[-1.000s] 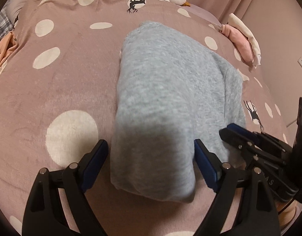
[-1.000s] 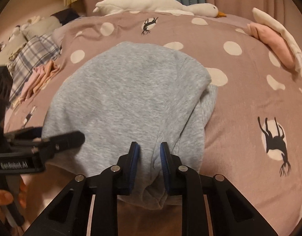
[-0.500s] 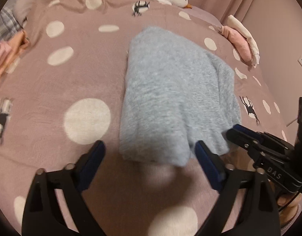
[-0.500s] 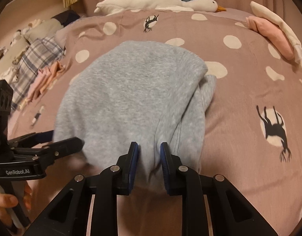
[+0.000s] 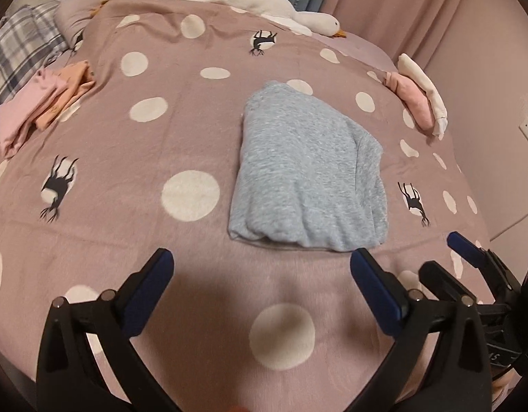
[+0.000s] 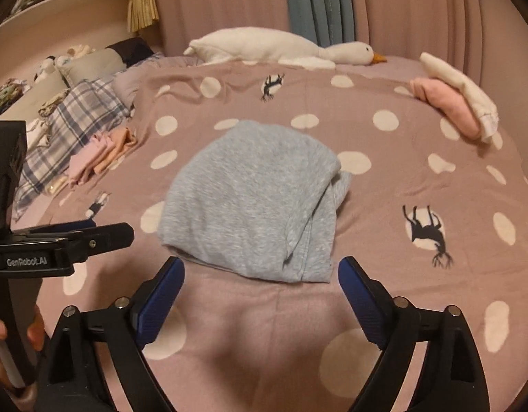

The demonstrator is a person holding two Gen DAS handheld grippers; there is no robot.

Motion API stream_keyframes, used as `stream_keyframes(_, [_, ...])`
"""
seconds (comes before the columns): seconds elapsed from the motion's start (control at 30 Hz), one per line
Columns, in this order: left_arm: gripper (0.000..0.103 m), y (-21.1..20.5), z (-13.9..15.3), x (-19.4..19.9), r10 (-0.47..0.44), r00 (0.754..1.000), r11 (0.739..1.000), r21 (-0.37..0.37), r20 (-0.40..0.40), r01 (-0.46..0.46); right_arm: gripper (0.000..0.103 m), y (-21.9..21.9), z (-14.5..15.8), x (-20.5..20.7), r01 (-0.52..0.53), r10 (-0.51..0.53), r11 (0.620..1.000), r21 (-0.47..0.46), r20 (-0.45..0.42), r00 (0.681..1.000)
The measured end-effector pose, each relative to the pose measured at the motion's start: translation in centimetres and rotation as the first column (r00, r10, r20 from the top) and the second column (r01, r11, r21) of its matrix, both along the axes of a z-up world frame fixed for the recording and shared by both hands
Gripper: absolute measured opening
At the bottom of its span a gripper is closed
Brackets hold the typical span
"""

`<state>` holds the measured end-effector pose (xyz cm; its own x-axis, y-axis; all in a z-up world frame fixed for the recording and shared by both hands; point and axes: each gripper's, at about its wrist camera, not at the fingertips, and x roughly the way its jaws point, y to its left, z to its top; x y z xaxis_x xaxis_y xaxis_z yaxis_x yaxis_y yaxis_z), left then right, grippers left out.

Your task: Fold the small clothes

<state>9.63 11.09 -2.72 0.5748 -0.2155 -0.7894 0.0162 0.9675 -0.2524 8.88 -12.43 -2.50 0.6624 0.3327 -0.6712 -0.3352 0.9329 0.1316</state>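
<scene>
A folded grey garment (image 5: 308, 175) (image 6: 253, 202) lies flat on the mauve polka-dot bedspread (image 5: 181, 144) (image 6: 401, 178), with looser layers showing along its right side. My left gripper (image 5: 262, 262) hangs open above the spread, short of the garment's near edge, with nothing between its blue pads. My right gripper (image 6: 262, 269) has its jaws opening wide, just short of the garment's near edge, and nothing lies between them. The right gripper's fingers (image 5: 470, 254) show at the right edge of the left wrist view. The left gripper's fingers (image 6: 92, 237) reach in from the left of the right wrist view.
A stack of folded pink and peach clothes (image 5: 40, 103) (image 6: 99, 154) lies at the left by a plaid blanket (image 6: 68, 127). A pink and a cream garment (image 5: 418, 99) (image 6: 452, 99) lie at the right edge. A white goose plush (image 5: 250, 0) (image 6: 281, 48) lies along the back.
The right gripper let go of the garment's near edge and opened wide. Both grippers drew back and upward, so the garment now looks smaller and lies free on the bed.
</scene>
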Motion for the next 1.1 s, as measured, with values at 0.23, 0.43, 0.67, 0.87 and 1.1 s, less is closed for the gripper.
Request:
stream_keyframes(0.23, [0.103,0.5,1.5,-2.3,0.045,0.999,0.995,0.083,0.015,-0.046,0.101,0.6,1.5,-1.3,-0.015,0.015,1.0,0.0,0.011,1.0])
stream_keyframes(0.43, [0.103,0.3,1.6,-2.9,0.06,0.998,0.986,0.152,0.022,-0.062,0.102,1.3,1.4,-1.7,0.002,-0.002,0.999,-0.052,0.005,1.0])
stream_keyframes(0.67, [0.103,-0.3,1.8,-2.5,0.054,0.998,0.981,0.185,0.035,-0.059,0.102,1.2,1.4,-1.6,0.019,-0.02,0.999,-0.049,-0.005,1.0])
stream_keyframes(0.87, [0.103,-0.6,2.3,-2.3,0.046,0.998,0.983,0.177,0.042,-0.053,0.102,1.0,1.7,-1.7,0.025,-0.025,0.998,-0.052,0.0,1.0])
stream_keyframes(1.1, [0.103,-1.0,2.4,-2.3,0.039,0.998,0.984,0.169,0.044,-0.046,0.102,0.9,1.7,-1.6,0.023,-0.023,0.998,-0.058,-0.001,1.0])
